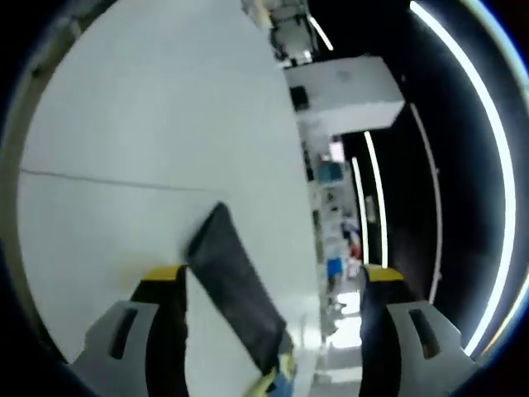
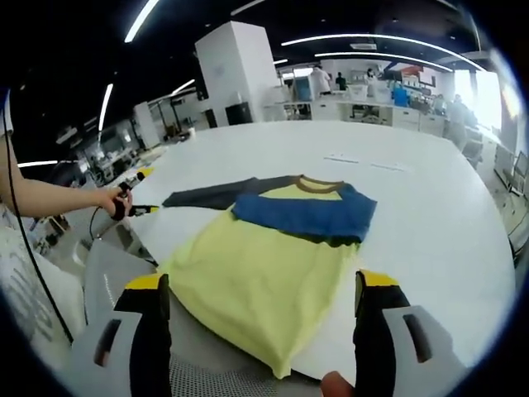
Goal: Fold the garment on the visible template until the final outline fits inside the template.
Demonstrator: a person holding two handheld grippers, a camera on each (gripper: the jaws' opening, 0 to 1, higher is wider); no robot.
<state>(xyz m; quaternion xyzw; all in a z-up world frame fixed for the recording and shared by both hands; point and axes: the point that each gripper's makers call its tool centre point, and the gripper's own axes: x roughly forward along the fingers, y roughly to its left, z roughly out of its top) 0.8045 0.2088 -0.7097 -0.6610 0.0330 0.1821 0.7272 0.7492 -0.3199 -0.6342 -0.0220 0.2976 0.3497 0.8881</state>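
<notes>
Nearest the lens: left gripper (image 1: 273,285), fingers spread wide, nothing held, poised over the dark sleeve (image 1: 235,285), probably lined up to fold it in. Sleeve running diagonally across the white counter (image 1: 149,124). Right gripper (image 2: 263,289) also gaping wide and empty, hanging back at the hem. T-shirt (image 2: 264,265) flat on the counter, long axis hem-near, collar pointing away, blue sleeve already folded across the chest.

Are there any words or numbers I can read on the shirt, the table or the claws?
None can be read.
The yellow and blue shirt: plain colour blocks, no print showing.
The white table: two small flat marks far off, too small to read.
The left claw and right claw: yellow tips, no lettering.
Background shelves and walls: too blurred to read.
</notes>
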